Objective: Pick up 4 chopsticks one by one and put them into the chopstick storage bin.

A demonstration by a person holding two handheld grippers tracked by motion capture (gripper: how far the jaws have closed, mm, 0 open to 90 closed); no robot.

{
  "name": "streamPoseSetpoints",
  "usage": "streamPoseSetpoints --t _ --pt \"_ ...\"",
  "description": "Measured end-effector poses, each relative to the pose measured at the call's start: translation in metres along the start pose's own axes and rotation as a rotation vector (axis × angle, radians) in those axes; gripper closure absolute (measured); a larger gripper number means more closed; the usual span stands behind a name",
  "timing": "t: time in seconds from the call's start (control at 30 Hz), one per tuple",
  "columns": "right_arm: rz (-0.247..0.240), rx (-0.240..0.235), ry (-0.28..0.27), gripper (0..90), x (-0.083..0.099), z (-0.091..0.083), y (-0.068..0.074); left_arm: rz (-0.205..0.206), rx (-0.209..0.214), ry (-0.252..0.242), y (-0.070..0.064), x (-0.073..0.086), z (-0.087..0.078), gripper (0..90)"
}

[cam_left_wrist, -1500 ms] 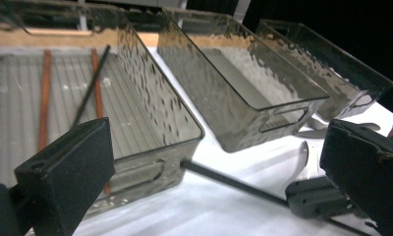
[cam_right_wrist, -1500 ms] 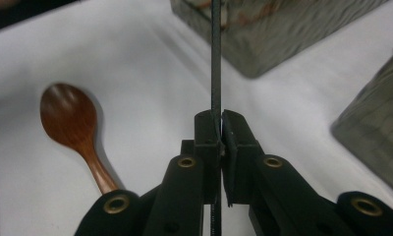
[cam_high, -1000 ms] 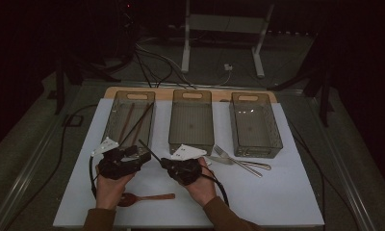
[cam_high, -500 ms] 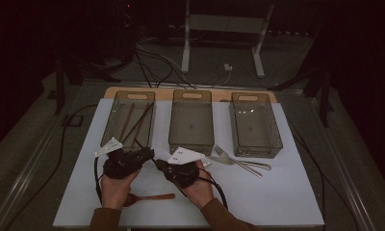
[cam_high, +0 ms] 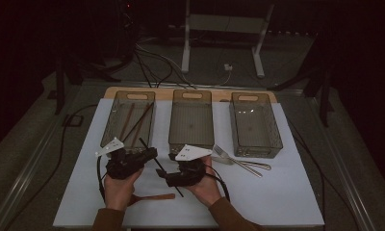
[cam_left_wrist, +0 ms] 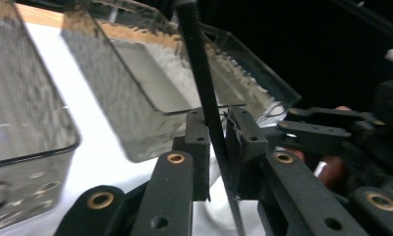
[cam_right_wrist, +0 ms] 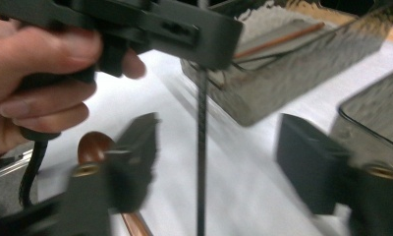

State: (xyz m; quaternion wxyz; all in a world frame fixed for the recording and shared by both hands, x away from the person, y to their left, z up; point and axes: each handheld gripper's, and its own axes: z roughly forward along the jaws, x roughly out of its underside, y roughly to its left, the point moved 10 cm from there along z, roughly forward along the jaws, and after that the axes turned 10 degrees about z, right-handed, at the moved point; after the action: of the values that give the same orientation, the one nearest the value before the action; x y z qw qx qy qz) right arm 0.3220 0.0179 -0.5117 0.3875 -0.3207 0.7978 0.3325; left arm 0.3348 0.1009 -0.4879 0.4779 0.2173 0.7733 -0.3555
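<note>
Holding the black chopstick [cam_left_wrist: 203, 83] clamped in your left gripper [cam_high: 149, 153], you now have it as a one-gripper hold: your right gripper [cam_high: 167, 180] has let go, its jaws standing wide apart on either side of the stick in the right gripper view. Half a second ago the two grippers were close together around it; now the chopstick runs slantwise from the near edge of the left tray [cam_high: 114, 126] down toward your right hand [cam_high: 205, 190], above the white surface [cam_high: 287, 192].

That handover looks finished, so the stick is ready to go into the left tray, which already holds other chopsticks [cam_high: 138, 124]. The left jaws pinch it near its middle, so expect the long free end to swing as you turn your wrist.

The wooden spoon [cam_high: 152, 197] lies on the surface near your left hand [cam_high: 117, 188], and the fork [cam_high: 229, 158] rests with other metal cutlery near the right tray [cam_high: 272, 139]; the middle tray [cam_high: 173, 132] looks empty. Those pieces remain to be sorted.
</note>
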Motion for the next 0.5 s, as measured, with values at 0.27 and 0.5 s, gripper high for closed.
streamPoseSetpoints --t 0.27,0.5 --pt "0.044 0.051 0.018 14.8 0.004 -0.014 -0.025 -0.018 0.043 -0.026 -0.013 -0.014 0.001 86.6" --pt "0.061 0.078 0.019 11.7 0.007 -0.027 -0.04 -0.001 0.046 -0.042 -0.018 -0.028 -0.002 86.8"
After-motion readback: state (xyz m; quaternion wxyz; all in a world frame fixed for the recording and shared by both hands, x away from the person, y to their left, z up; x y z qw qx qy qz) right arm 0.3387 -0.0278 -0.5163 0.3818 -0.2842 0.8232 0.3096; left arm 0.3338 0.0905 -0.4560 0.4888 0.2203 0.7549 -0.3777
